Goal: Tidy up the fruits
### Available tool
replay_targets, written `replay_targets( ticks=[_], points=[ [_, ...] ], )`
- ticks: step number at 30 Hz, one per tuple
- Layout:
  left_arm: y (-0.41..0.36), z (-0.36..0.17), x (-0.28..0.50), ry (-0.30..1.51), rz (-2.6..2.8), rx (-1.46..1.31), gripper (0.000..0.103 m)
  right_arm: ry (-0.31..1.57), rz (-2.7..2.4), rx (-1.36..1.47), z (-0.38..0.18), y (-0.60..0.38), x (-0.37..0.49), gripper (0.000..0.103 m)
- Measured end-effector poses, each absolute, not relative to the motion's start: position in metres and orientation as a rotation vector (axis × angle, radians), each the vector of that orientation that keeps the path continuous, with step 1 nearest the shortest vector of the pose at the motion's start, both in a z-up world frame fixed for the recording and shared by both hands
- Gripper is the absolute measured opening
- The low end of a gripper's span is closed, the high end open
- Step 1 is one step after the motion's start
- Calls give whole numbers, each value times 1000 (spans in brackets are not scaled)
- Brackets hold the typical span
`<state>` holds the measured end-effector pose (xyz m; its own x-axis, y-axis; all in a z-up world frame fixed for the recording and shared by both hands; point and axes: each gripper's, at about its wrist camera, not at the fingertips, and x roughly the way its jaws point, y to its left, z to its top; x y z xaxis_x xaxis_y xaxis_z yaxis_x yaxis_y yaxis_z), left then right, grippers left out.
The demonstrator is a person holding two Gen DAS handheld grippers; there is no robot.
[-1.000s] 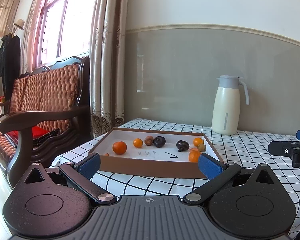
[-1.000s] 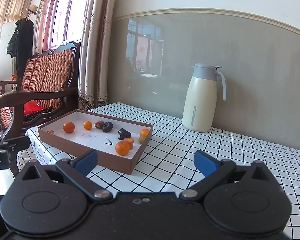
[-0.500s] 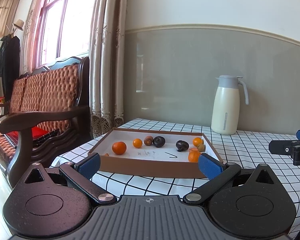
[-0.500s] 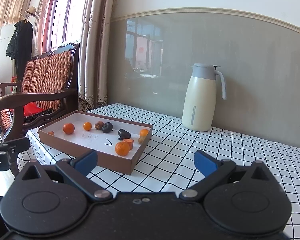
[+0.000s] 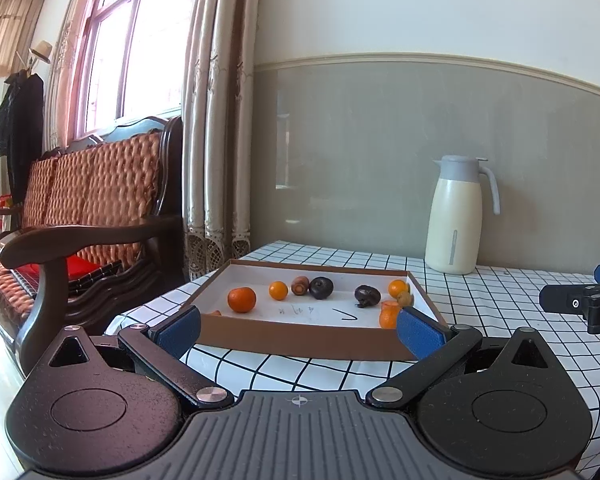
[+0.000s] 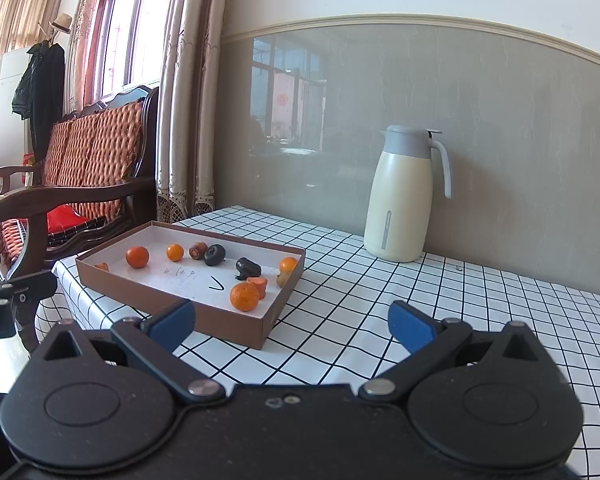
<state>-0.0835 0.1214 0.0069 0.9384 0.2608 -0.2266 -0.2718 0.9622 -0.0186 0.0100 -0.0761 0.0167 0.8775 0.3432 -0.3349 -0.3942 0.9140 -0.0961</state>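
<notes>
A shallow brown box [image 5: 300, 342] [image 6: 188, 308] with a white floor lies on the checked tablecloth. In it are several small oranges, such as one at the left [image 5: 241, 299] [image 6: 137, 257] and one near the front right corner [image 6: 244, 296], two dark fruits [image 5: 321, 287] [image 5: 367, 295], a brown piece [image 5: 300, 285] and carrot-like orange pieces [image 6: 257, 286]. My left gripper [image 5: 299, 328] hovers open just before the box's near wall. My right gripper [image 6: 292, 326] is open over the cloth, right of the box, holding nothing.
A cream thermos jug with a grey lid [image 5: 456, 216] [image 6: 404, 196] stands at the back by the wall. A wooden sofa [image 5: 80, 216] and curtains [image 5: 216, 120] are left of the table. The table's left edge [image 6: 60, 276] drops off beside the box.
Both views shift only very slightly; the box and fruits lie as before and both grippers stay open.
</notes>
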Motion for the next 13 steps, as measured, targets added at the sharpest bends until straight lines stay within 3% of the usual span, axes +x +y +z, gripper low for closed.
replay_targets(
  ticks=[13],
  points=[
    [119, 9, -86, 202, 255, -40, 103, 320, 386, -160, 17, -77, 11, 97]
  ],
)
